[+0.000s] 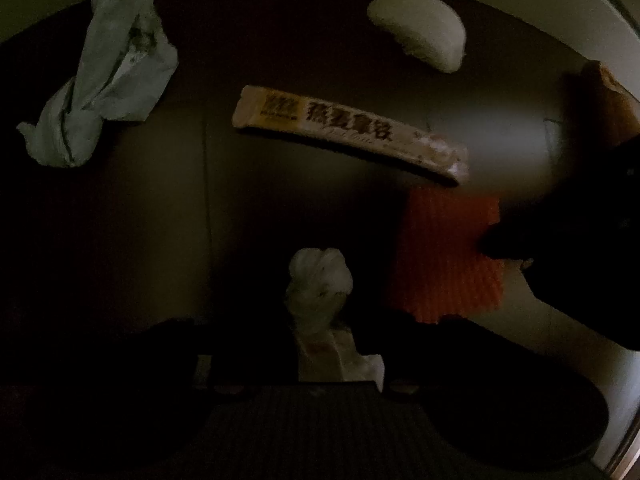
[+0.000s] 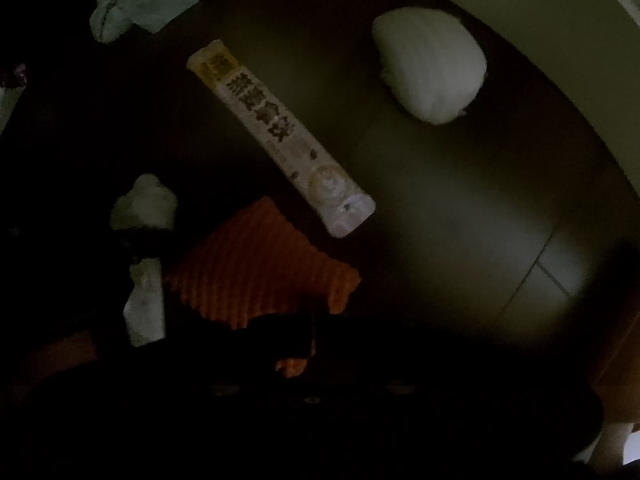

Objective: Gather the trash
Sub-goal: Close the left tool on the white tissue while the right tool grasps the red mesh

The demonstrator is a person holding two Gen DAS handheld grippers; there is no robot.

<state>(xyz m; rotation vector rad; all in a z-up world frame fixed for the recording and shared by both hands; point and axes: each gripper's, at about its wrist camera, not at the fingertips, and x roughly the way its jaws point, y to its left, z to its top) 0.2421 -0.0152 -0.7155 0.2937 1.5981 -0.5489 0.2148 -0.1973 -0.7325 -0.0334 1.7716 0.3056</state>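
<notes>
Crumpled white tissue paper (image 1: 100, 76), matt; long glossy plastic sachet (image 1: 352, 134) w/ print; ridged orange rubbery sheet (image 1: 448, 248); smooth dark counter (image 1: 260, 40).

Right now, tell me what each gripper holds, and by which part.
The left gripper pinches a crumpled white wrapper around its lower, twisted end. The right gripper clamps the orange ridged piece by its near edge.
</notes>
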